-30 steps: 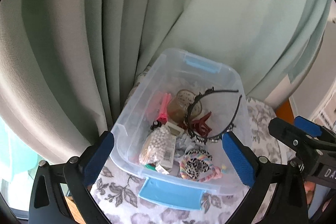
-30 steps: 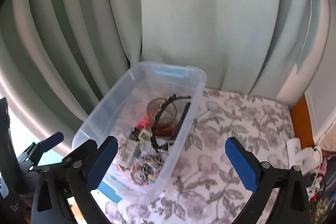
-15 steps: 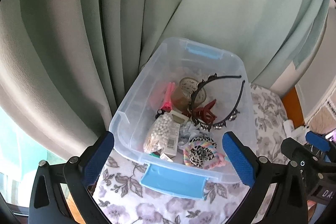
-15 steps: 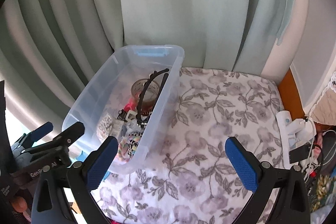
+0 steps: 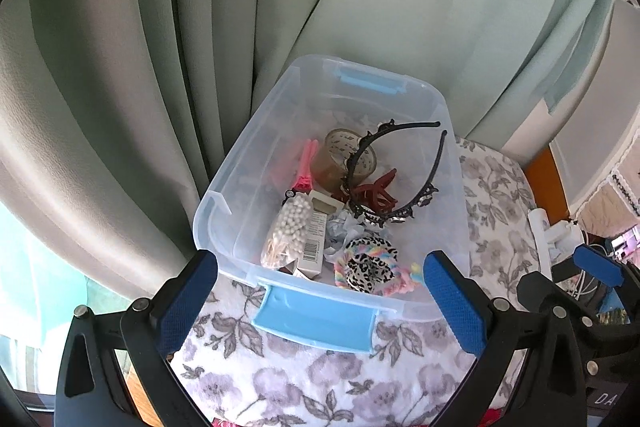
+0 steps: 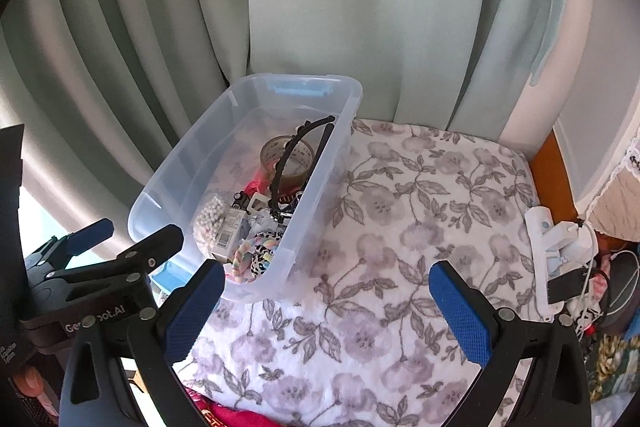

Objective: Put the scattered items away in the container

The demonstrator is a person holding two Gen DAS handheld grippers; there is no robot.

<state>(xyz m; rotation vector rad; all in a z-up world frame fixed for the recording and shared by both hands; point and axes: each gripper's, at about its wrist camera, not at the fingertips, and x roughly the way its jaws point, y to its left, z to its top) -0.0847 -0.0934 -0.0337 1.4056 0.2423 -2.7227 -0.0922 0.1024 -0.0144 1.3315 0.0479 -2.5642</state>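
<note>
A clear plastic bin [image 5: 224, 187] with blue handles stands on a floral blanket [image 6: 420, 195], against the curtain; it also shows in the right wrist view [image 6: 176, 167]. Inside lie a black headband [image 5: 436, 163], a tape roll [image 5: 340, 151], a red claw clip [image 5: 376, 191], a bag of white beads [image 5: 288, 227], pink clips [image 5: 306, 167] and leopard and rainbow scrunchies [image 5: 368, 265]. My left gripper [image 5: 320, 291] is open and empty, held back from the bin's near handle. My right gripper [image 6: 328, 303] is open and empty above the blanket, right of the bin.
Pale green curtains [image 5: 360, 7] hang behind the bin. A white power strip with plugs and cables [image 6: 560, 243] lies at the blanket's right edge beside an orange wooden edge [image 6: 552, 163]. Pink fabric [image 6: 232, 415] shows at the near edge.
Both grippers have pulled back and up from the bin, which now looks smaller. The right wrist view has swung right, showing more blanket. Both stay open and empty.
</note>
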